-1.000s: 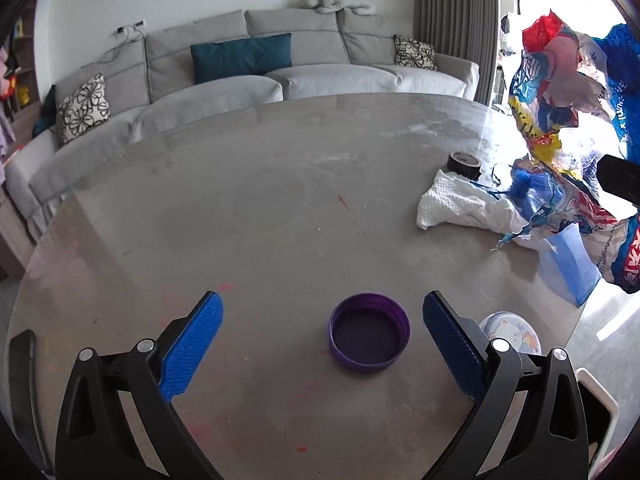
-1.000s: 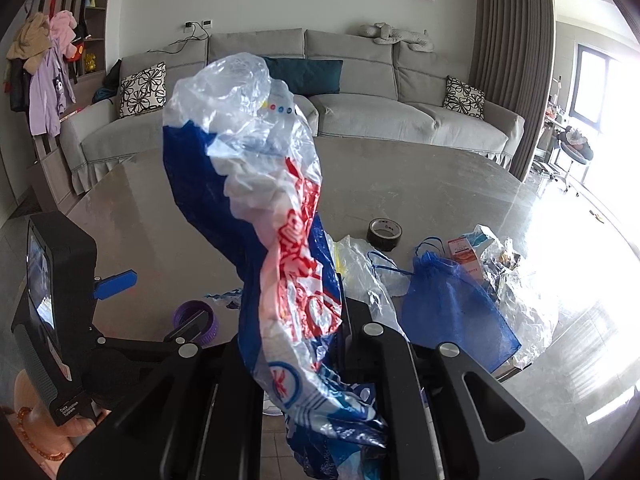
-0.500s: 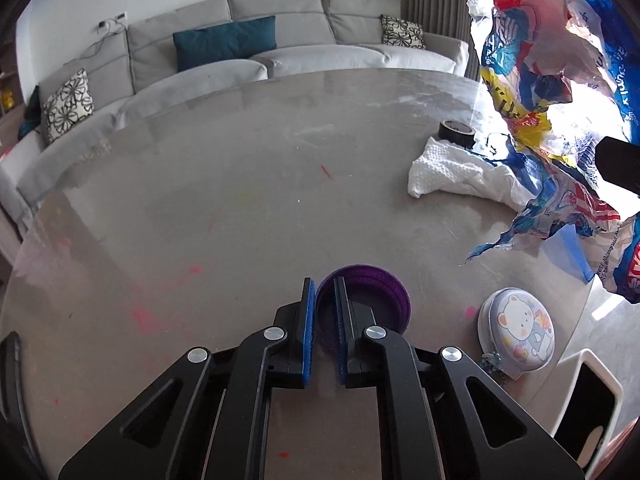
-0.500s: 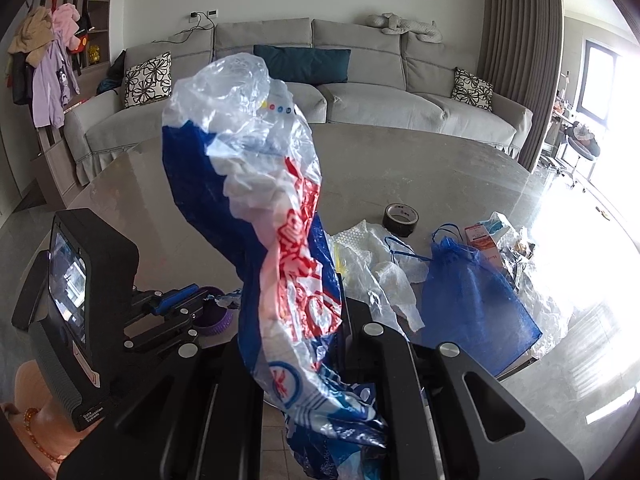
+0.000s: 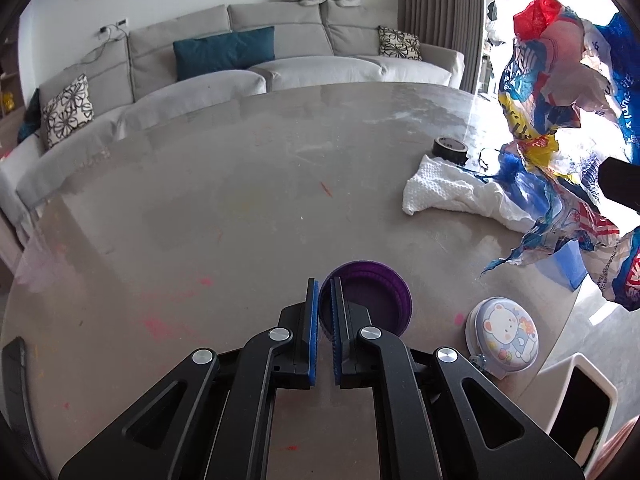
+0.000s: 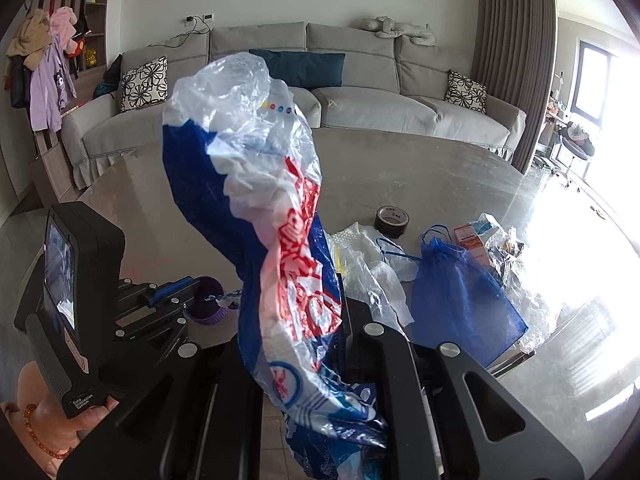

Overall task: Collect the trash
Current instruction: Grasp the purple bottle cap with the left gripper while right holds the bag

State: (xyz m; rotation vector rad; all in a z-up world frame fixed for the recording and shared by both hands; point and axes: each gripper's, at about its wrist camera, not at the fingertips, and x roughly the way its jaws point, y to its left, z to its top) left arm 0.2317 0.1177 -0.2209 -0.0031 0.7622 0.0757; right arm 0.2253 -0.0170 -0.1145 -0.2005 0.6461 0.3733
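Left gripper (image 5: pixel 326 292) pinching near rim of purple lid (image 5: pixel 372 300) on grey table (image 5: pixel 200 200); right gripper (image 6: pixel 308 320) clamping printed plastic bag (image 6: pixel 272 216), held aloft. Best lifted straight, keeping rim pinched, then dropped into bag.

Lid (image 5: pixel 368 300) on table (image 5: pixel 200 220) (cloth (image 5: pixel 444 192) right, tape (image 5: pixel 450 147) behind).

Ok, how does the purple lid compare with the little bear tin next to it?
The purple lid is plain, lies open side up and has its near rim pinched between the left gripper's pads. The bear tin is pale blue with a cartoon bear printed on its domed top, and nothing touches it. The tin sits at the table edge, the lid further in. Both are round and low.
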